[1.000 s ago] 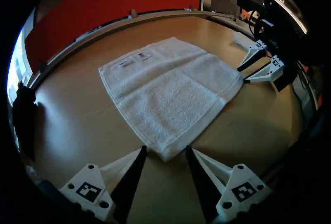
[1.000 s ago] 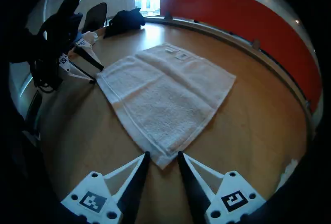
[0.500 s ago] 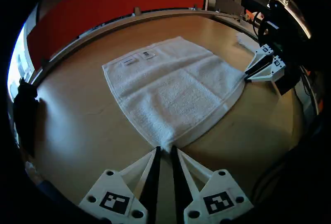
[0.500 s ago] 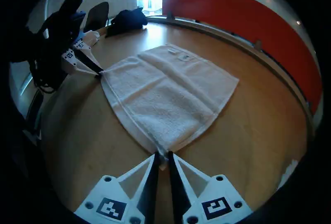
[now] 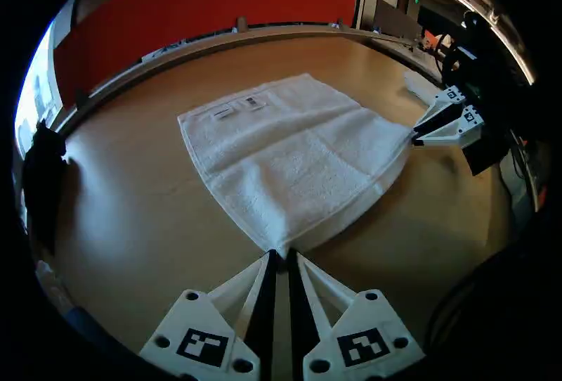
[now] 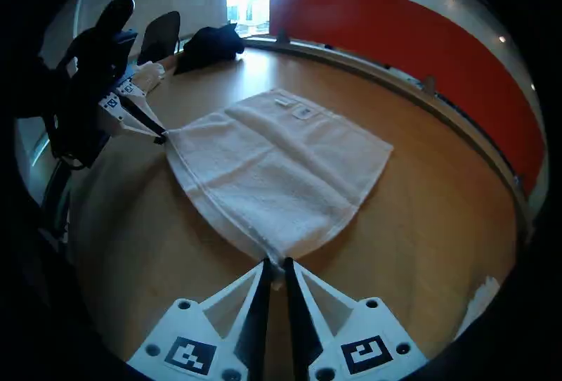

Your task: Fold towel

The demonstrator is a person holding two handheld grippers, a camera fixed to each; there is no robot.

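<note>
A white towel (image 5: 295,149) lies spread on a wooden table (image 5: 133,191), two small labels (image 5: 237,106) near its far edge; the edge between its two near corners is raised a little, with a shadow under it. The left gripper (image 5: 281,253) has its fingers drawn narrow, pinching one corner of the towel; the right gripper (image 6: 276,263) pinches the neighbouring corner the same way. A red panel (image 6: 421,36) runs behind the table; a dark bundle (image 6: 209,40) sits at the table's far end.
</note>
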